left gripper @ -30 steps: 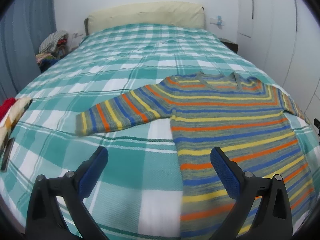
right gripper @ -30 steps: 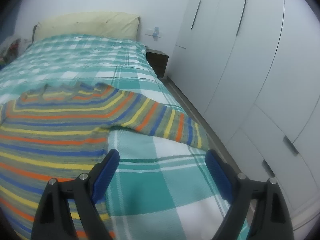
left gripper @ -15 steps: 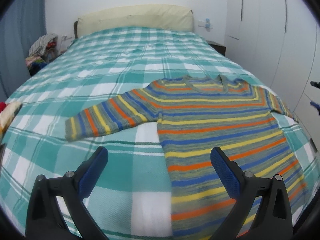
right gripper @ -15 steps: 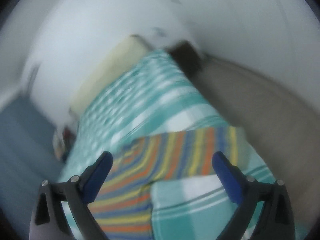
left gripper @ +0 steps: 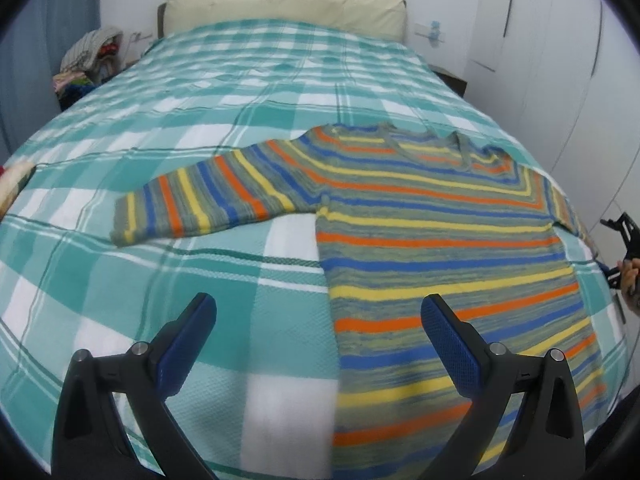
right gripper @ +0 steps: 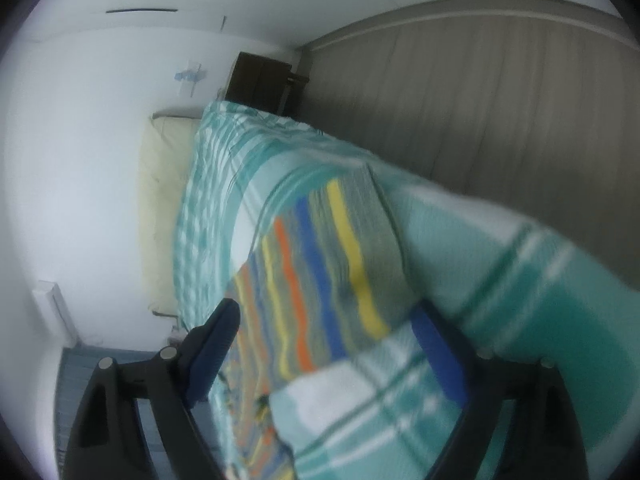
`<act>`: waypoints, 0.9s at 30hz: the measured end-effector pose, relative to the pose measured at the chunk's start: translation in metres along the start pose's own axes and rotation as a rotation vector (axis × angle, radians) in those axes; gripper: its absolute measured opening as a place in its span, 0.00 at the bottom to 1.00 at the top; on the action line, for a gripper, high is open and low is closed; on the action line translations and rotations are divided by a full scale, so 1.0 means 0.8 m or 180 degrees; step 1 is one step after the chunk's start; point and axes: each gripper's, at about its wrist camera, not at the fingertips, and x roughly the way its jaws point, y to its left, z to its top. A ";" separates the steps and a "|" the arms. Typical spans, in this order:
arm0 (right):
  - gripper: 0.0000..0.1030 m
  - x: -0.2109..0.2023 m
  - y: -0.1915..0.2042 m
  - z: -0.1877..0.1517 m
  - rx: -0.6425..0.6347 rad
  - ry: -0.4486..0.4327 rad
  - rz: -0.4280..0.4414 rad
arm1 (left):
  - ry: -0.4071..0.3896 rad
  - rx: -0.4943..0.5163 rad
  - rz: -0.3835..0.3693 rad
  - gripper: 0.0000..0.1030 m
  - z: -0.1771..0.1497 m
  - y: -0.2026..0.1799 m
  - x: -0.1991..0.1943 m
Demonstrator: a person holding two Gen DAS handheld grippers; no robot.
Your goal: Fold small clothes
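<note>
A: What is the room like?

B: A bedroom with white walls. A wide bed [left gripper: 248, 128] fills it, covered by a teal-and-white checked woven bedspread, with a long cream pillow [left gripper: 280, 10] against the headboard. Tall white wardrobe doors [left gripper: 560, 60] run down one side, and a heap of mixed clothes [left gripper: 90, 60] sits by the far corner of the bed.

A: Where is the garment to be folded?

B: A knitted sweater with orange, yellow, blue and grey-green stripes [left gripper: 420, 232] lies flat on the bedspread, neckline toward the pillow. One sleeve [left gripper: 208, 200] stretches out sideways over the checks. The other sleeve [right gripper: 320, 272] lies at the bed's edge on the wardrobe side, its cuff toward the camera in the right wrist view.

A: And the left gripper?

B: The black left gripper with blue pads [left gripper: 318, 344] hangs above the bedspread by the sweater's hem side, its fingers spread wide with nothing between them.

A: The right one?

B: The right gripper [right gripper: 332, 356] is rolled hard over, so the room looks tipped. Its jaws have just been closing a little but are still spread wide. The striped cuff lies between the blue pads [right gripper: 436, 356], which do not press on it. The frame is blurred. The left wrist view catches a person's hand [left gripper: 629, 280] at the bed's edge.
</note>
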 end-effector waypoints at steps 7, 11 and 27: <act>0.54 0.010 -0.026 0.019 0.0117 -0.0181 0.0188 | 0.0003 -0.0016 0.0043 0.99 -0.001 0.003 0.002; 0.04 0.008 -0.033 0.025 0.0153 -0.0192 0.0128 | 0.0021 0.0017 0.0060 0.99 -0.001 0.001 0.003; 0.04 0.071 0.356 -0.218 -0.2638 0.0621 0.0509 | -0.0190 0.0010 0.0060 0.99 0.008 0.007 -0.025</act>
